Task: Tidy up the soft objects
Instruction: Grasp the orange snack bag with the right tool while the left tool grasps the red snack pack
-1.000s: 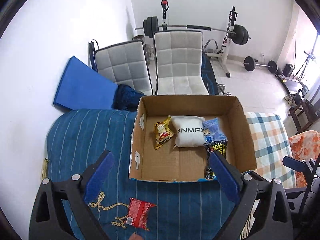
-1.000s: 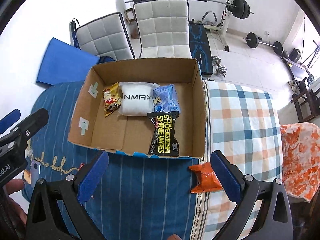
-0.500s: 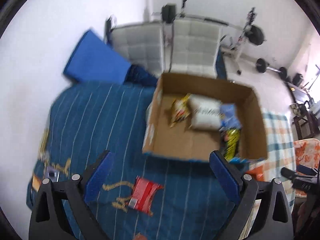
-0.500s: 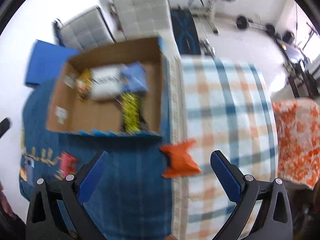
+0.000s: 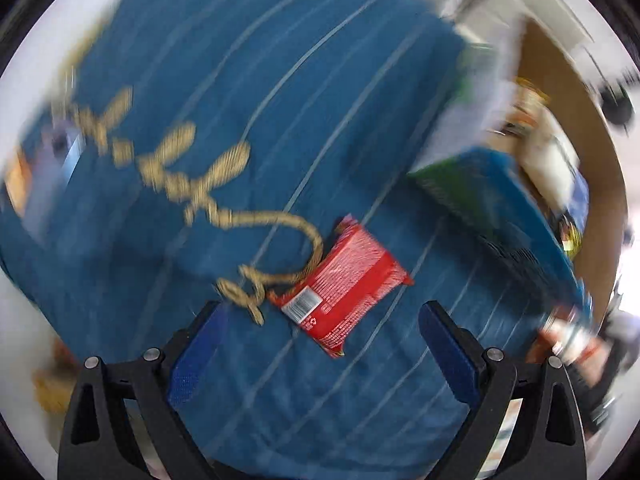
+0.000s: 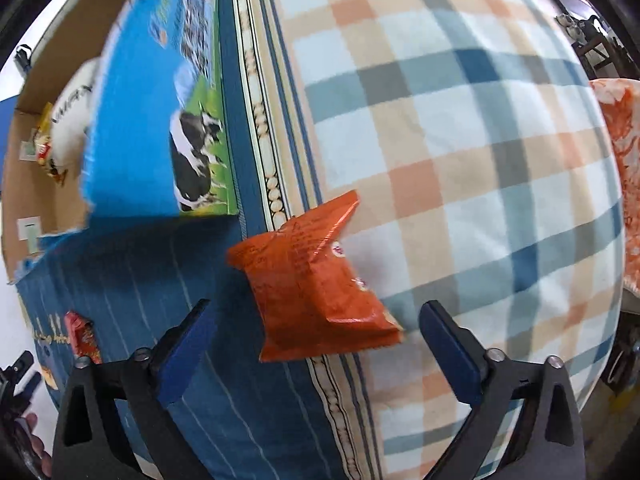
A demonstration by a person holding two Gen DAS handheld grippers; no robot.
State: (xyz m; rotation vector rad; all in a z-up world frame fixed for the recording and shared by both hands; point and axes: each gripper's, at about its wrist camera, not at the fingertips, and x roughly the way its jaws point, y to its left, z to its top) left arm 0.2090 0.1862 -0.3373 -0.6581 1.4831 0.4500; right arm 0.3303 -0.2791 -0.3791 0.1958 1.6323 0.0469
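Note:
A red snack packet [image 5: 340, 284] lies on the blue striped bedspread [image 5: 240, 80], just ahead of my open, empty left gripper [image 5: 320, 348]. An orange snack packet [image 6: 316, 284] lies where the blue spread meets the plaid blanket [image 6: 460, 120], just ahead of my open, empty right gripper [image 6: 316, 348]. The cardboard box [image 6: 132, 100] stands to the left in the right wrist view, with a white pouch [image 6: 72, 116] and a yellow packet [image 6: 44, 140] inside. The box [image 5: 568, 128] is at the right in the blurred left wrist view. The red packet also shows far left in the right wrist view [image 6: 82, 336].
An orange patterned cloth [image 6: 624, 160] lies at the right edge of the bed. The box's outer wall has a cow picture [image 6: 196, 160]. The other gripper [image 6: 16, 376] shows at the lower left of the right wrist view.
Both grippers have dropped and tilted down towards the bed. The left one has closed in on the red packet, the right one on the orange packet. Both stay open.

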